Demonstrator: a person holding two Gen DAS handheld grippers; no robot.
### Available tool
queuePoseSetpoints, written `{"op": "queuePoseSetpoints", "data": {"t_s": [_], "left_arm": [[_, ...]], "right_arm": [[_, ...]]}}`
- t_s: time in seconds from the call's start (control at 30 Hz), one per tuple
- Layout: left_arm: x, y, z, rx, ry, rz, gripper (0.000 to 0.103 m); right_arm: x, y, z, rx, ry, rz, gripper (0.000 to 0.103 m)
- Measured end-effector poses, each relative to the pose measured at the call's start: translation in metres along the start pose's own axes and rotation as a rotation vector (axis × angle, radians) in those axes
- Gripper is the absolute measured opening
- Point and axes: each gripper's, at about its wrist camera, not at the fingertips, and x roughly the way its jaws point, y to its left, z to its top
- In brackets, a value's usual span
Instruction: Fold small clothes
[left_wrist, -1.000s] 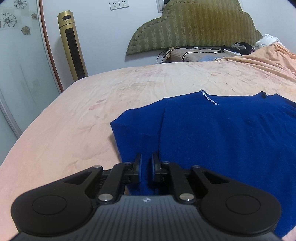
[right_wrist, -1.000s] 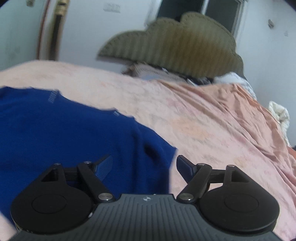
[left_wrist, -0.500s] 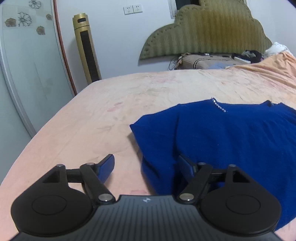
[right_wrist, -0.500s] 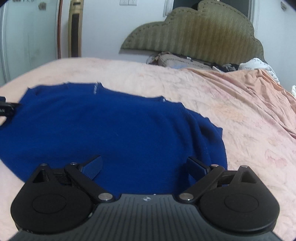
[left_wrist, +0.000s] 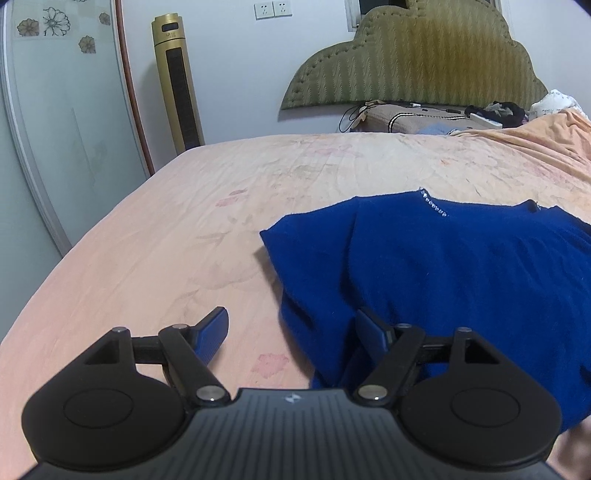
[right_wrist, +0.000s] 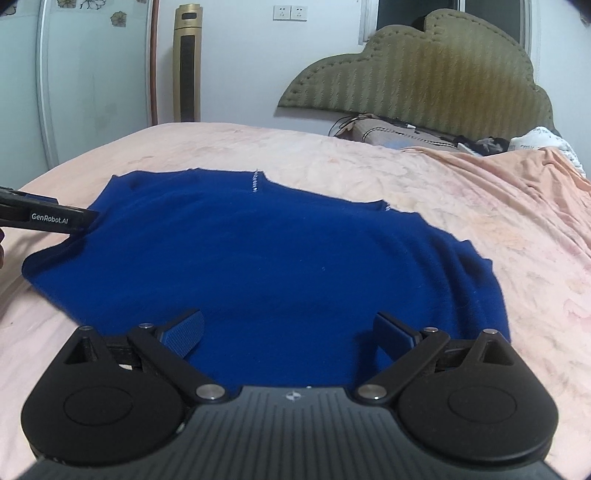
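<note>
Blue knit garment (right_wrist: 266, 266) lies spread flat on the peach bedsheet (right_wrist: 480, 206), a short line of small beads at its far edge. From the right wrist view nearly the whole piece shows, including its rounded right side and the left corner, where the left gripper's black body, printed GenRobot.AI, reaches in from the frame edge. The left wrist view shows only the garment's left part (left_wrist: 443, 273), with a folded-over edge. Left gripper (left_wrist: 291, 332) is spread wide, one finger over bare sheet and the other over the fabric's edge, holding nothing. Right gripper (right_wrist: 288, 328) is likewise spread wide above the cloth's near hem. Beyond stand a green padded headboard (right_wrist: 424, 74) and a gold tower fan (left_wrist: 179, 81).
</note>
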Motion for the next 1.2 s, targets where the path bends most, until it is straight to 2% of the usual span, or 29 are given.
{"op": "queuePoseSetpoints", "data": {"t_s": [0.33, 0.43, 0.53, 0.63, 0.77, 0.9, 1.07, 1.2], "left_arm": [[0.000, 0.009, -0.007, -0.020, 0.025, 0.023, 0.076], [-0.005, 0.014, -0.005, -0.007, 0.009, 0.059, 0.076], [-0.009, 0.022, 0.004, -0.014, -0.008, 0.042, 0.076], [-0.009, 0.034, 0.017, -0.067, 0.012, -0.051, 0.076], [0.010, 0.056, 0.031, -0.211, 0.096, -0.249, 0.077], [0.042, 0.077, 0.038, -0.345, 0.207, -0.394, 0.077], [0.069, 0.083, 0.039, -0.383, 0.256, -0.477, 0.077], [0.089, 0.081, 0.037, -0.411, 0.310, -0.586, 0.077]], "right_arm": [[0.008, 0.000, -0.009, 0.025, 0.033, 0.003, 0.100], [0.005, 0.002, -0.008, 0.025, 0.020, 0.007, 0.100], [-0.004, 0.014, -0.003, -0.012, -0.012, 0.030, 0.100], [-0.013, 0.036, 0.003, -0.078, -0.040, 0.066, 0.100], [-0.020, 0.080, 0.000, -0.235, -0.070, 0.088, 0.100], [-0.021, 0.116, -0.007, -0.372, -0.092, 0.084, 0.100], [-0.016, 0.149, -0.012, -0.487, -0.105, 0.033, 0.099], [-0.004, 0.166, -0.016, -0.555, -0.107, -0.021, 0.099]]}}
